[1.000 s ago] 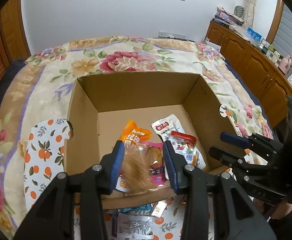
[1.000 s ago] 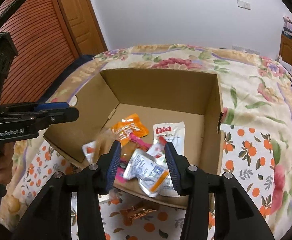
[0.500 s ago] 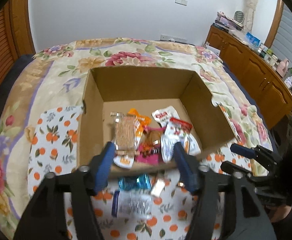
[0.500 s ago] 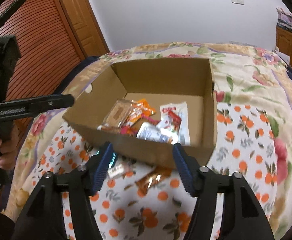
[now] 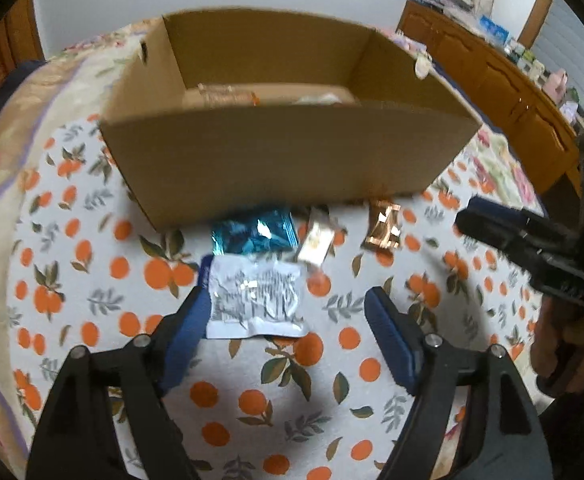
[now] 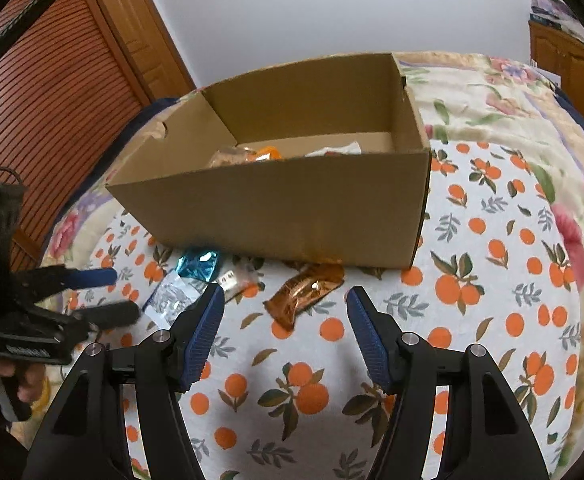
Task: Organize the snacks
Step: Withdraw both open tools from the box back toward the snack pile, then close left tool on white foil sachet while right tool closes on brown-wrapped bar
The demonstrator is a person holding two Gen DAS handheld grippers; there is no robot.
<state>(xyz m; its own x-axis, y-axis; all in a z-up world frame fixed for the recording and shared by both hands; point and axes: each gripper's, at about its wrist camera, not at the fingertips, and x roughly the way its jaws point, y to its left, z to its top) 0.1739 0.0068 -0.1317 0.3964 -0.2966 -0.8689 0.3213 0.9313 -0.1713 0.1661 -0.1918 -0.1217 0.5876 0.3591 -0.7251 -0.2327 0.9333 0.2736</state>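
Orange-print bedspread (image 6: 472, 292): both grippers, left (image 5: 283, 320) and right (image 6: 285, 316), wide open, empty; crinkly silver foil packet (image 5: 255, 300) overlaps blue foil packet (image 5: 251, 236), so left might pinch both.

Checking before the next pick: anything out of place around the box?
Yes. Four packets lie on the bedspread outside the cardboard box: a white packet, a blue packet, a small pale packet and a copper-brown packet. Nothing looks spilled.

No legible text. Print on the white packet (image 5: 255, 300) in front of the cardboard box (image 5: 283, 160) is blurred; the small label packet (image 6: 233, 280) beside it shows unreadable marks; lettering on the left tongs (image 6: 103, 294) body is unreadable
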